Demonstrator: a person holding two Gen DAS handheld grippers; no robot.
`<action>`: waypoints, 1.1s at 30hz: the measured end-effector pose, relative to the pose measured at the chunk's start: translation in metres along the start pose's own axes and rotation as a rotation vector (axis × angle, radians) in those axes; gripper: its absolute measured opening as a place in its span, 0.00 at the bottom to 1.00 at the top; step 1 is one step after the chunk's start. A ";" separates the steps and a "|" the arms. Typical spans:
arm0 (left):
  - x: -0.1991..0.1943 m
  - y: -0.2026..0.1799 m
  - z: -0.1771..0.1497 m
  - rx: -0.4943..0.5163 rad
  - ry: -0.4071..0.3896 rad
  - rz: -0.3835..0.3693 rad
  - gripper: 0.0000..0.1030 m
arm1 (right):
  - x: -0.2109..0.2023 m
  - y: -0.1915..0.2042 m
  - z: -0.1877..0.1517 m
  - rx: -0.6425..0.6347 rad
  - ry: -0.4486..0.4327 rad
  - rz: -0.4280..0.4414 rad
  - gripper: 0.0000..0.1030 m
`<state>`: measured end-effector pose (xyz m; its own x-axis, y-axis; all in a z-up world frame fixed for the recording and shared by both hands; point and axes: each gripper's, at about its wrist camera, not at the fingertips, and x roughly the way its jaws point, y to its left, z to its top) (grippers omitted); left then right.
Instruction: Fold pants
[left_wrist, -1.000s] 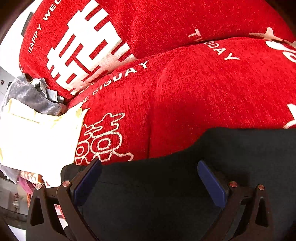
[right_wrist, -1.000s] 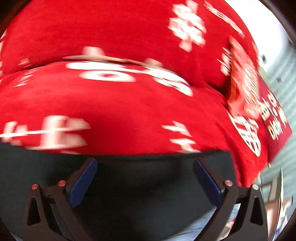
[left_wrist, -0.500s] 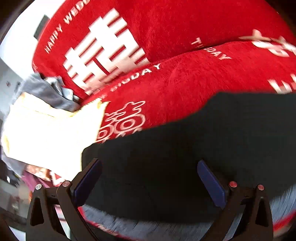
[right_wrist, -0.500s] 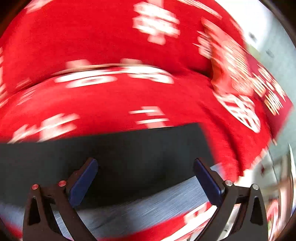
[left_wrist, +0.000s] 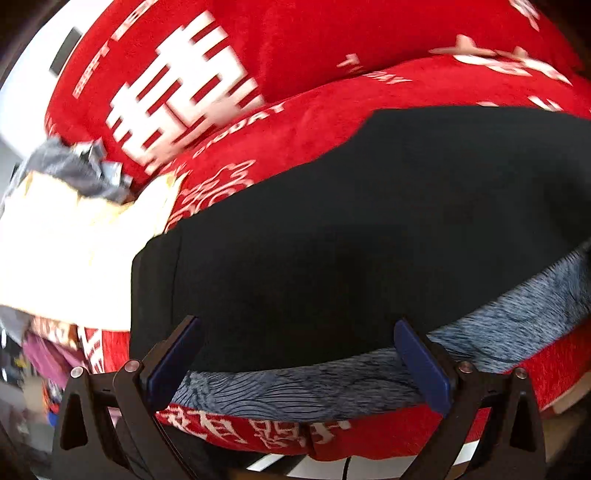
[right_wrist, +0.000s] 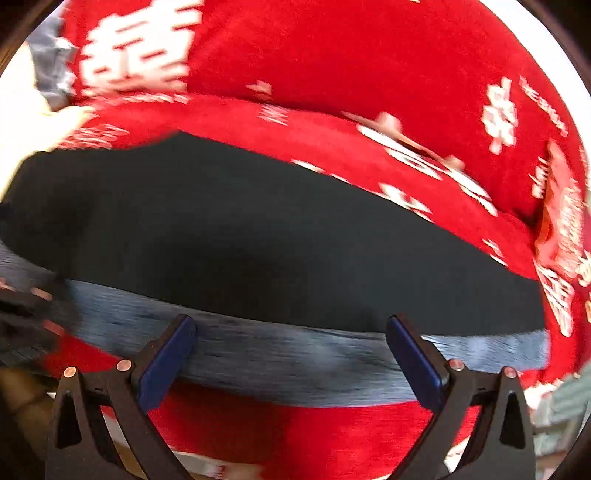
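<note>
The pants (left_wrist: 351, 240) lie folded flat on the red sofa cover (left_wrist: 332, 44); left gripper (left_wrist: 295, 354) and right gripper (right_wrist: 291, 354) gape wide, empty; little seems left.

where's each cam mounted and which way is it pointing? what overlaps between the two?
Left wrist: sits on the left gripper, looks forward along its open fingers over the black pants on the red sofa cover; cream cloth at left. Only the gripper's fingers show.
Right wrist: sits on the right gripper, faces the same way, open over the pants' grey-blue lining strip; only its fingers show.
Shared: pants, lining strip, red cover.
</note>
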<state>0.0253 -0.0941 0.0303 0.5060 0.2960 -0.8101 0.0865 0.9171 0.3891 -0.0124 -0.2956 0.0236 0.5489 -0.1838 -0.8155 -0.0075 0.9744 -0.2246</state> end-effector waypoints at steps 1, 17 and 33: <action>0.005 0.007 0.000 -0.017 0.019 0.018 1.00 | 0.003 -0.020 -0.002 0.051 0.011 -0.002 1.00; 0.042 0.095 -0.031 -0.166 0.145 0.075 1.00 | 0.037 -0.203 -0.032 0.295 0.090 0.041 1.00; 0.061 0.193 -0.053 -0.363 0.190 0.051 1.00 | 0.008 -0.221 -0.017 0.361 0.044 -0.094 1.00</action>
<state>0.0281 0.1155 0.0327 0.3312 0.3561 -0.8738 -0.2597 0.9247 0.2784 -0.0210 -0.5149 0.0575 0.4967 -0.2720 -0.8242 0.3402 0.9346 -0.1034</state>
